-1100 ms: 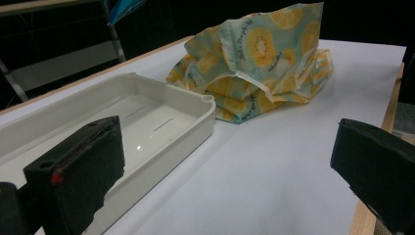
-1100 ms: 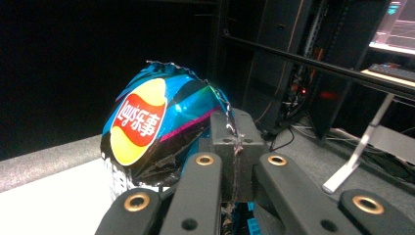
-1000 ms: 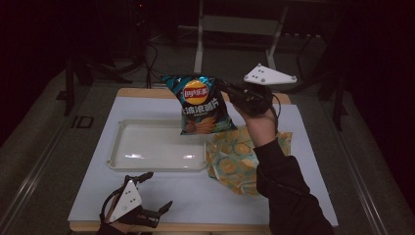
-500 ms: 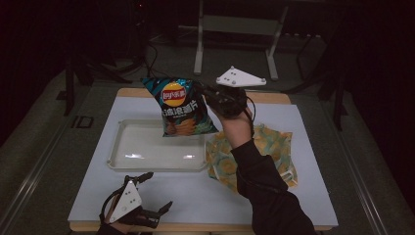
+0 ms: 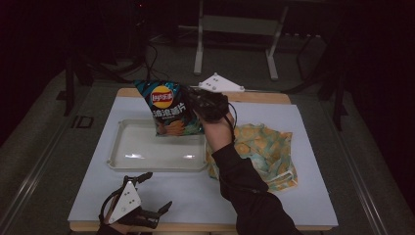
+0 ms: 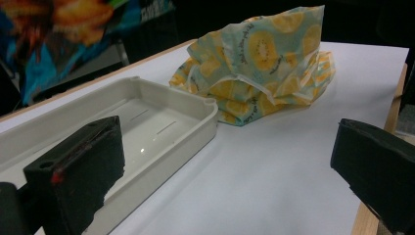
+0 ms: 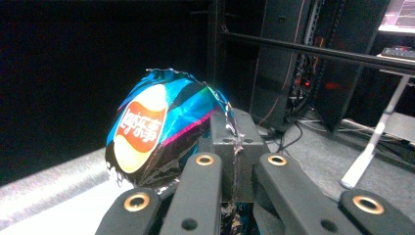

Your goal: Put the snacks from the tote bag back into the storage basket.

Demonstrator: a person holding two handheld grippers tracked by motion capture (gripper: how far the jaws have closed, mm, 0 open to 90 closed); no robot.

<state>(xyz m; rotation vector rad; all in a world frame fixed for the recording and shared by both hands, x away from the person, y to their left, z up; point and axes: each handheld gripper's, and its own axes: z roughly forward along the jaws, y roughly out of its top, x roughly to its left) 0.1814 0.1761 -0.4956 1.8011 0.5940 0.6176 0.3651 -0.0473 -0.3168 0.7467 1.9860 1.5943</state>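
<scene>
Spanning most of the high view, the white table [image 5: 293,196] carries a shallow white tray [image 5: 147,152] at centre-left and a crumpled yellow-patterned cloth [image 5: 264,147] just to the tray's right. A blue chip bag [image 5: 169,110] hangs in the air above the tray's far right corner, pinched at its edge by the right gripper [image 5: 198,105], whose jaws are clamped tight on the foil. The left gripper [image 5: 149,196] rests at the table's near edge, jaws spread wide and empty.

Chip bag [image 5: 169,110] above tray [image 5: 122,159]
</scene>
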